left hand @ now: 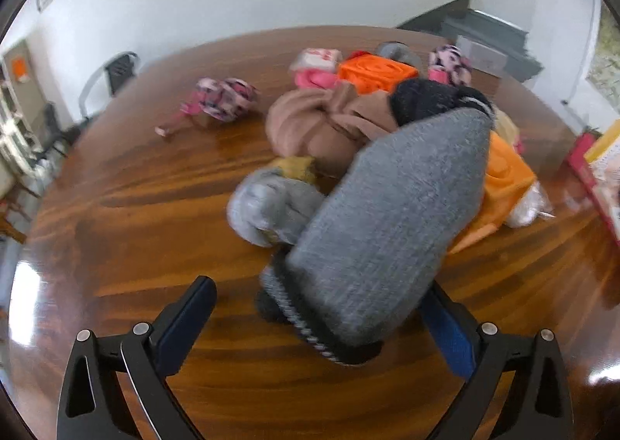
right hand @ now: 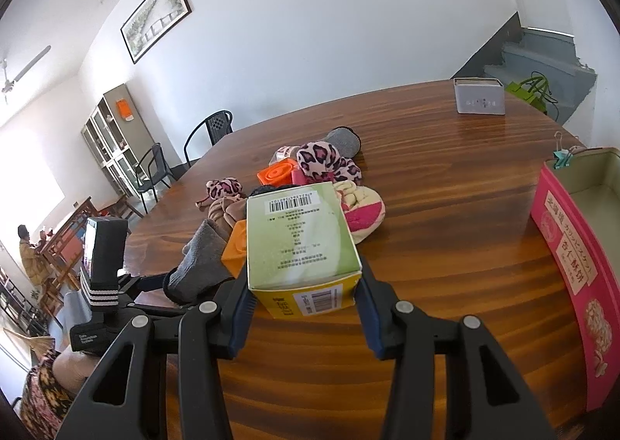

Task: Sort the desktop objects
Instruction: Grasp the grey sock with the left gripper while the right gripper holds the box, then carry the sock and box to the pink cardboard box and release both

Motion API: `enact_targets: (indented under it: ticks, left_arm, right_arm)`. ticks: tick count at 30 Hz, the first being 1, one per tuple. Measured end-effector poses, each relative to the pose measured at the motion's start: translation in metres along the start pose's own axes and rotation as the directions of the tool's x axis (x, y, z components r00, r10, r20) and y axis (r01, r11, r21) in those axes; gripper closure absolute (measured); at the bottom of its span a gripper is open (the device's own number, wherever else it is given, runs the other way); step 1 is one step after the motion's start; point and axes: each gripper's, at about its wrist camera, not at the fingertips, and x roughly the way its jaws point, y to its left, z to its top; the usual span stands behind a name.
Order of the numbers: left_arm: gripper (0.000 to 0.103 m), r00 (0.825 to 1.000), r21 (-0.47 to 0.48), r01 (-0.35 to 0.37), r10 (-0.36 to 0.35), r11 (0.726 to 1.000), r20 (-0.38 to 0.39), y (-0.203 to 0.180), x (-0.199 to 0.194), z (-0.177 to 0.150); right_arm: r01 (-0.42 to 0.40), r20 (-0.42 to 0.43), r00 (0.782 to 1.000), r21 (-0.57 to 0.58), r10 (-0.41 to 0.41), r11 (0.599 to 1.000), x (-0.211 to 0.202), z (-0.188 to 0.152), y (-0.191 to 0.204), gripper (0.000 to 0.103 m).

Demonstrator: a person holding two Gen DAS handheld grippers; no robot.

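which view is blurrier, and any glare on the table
Left wrist view is blurrier: the grey sock and the pile behind smear with motion, with white glare at the wooden table edge. Right wrist view is sharp, the green box print crisp, with only soft sheen.

On the tabletop (right hand: pixel 445 215) lie two leopard-print bundles (right hand: pixel 325 163) (right hand: pixel 224 188), two orange blocks (right hand: pixel 277 173) (right hand: pixel 235 250), one green carton (right hand: pixel 298 238), one pink tin (right hand: pixel 577 258) and one white box (right hand: pixel 479 96).
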Motion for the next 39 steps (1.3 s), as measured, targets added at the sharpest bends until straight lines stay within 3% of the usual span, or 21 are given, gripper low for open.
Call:
enact_targets:
  ticks: [2, 6, 13, 15, 20, 21, 26, 35, 39]
  left_arm:
    - [0.002, 0.999, 0.006, 0.022, -0.022, 1.0, 0.038, -0.002, -0.008, -0.002]
    - [0.022, 0.995, 0.039, 0.051, -0.054, 0.998, 0.086, -0.011, -0.02, -0.005]
    - [0.025, 0.987, 0.094, 0.076, -0.089, 0.993, 0.136, -0.02, -0.029, 0.001]
    - [0.042, 0.988, 0.108, 0.083, -0.096, 0.991, 0.122, -0.021, -0.025, 0.004]
    - [0.057, 0.987, 0.118, 0.11, -0.123, 0.987, 0.104, -0.022, -0.022, 0.006]
    - [0.066, 0.986, 0.116, 0.117, -0.13, 0.986, 0.104, -0.022, -0.023, 0.005]
    - [0.076, 0.977, 0.08, 0.167, -0.176, 0.983, 0.121, -0.017, -0.032, 0.001]
    - [0.078, 0.933, -0.006, 0.252, -0.241, 0.968, 0.267, -0.003, -0.07, -0.006]
    - [0.078, 0.929, -0.001, 0.254, -0.244, 0.967, 0.28, -0.004, -0.072, -0.006]
  right_arm:
    - [-0.003, 0.002, 1.0, 0.005, 0.003, 1.0, -0.001, 0.0, 0.0, 0.052]
    - [-0.003, 0.008, 1.0, 0.01, 0.002, 1.0, -0.003, 0.0, -0.001, 0.051]
    - [0.01, 0.023, 1.0, 0.018, -0.01, 1.0, -0.005, 0.001, -0.002, 0.05]
    - [0.008, 0.024, 1.0, 0.014, -0.009, 1.0, -0.005, 0.001, -0.002, 0.05]
    - [0.011, -0.001, 1.0, 0.006, -0.011, 1.0, -0.001, -0.001, -0.001, 0.05]
    - [0.013, -0.007, 1.0, 0.008, -0.013, 1.0, 0.0, -0.001, -0.001, 0.05]
    - [0.022, -0.041, 0.999, 0.019, -0.021, 1.0, 0.006, -0.002, -0.003, 0.05]
    - [0.084, -0.1, 0.991, -0.052, -0.089, 0.995, 0.022, -0.009, 0.004, 0.045]
    - [0.093, -0.133, 0.986, -0.047, -0.098, 0.995, 0.03, -0.011, 0.001, 0.045]
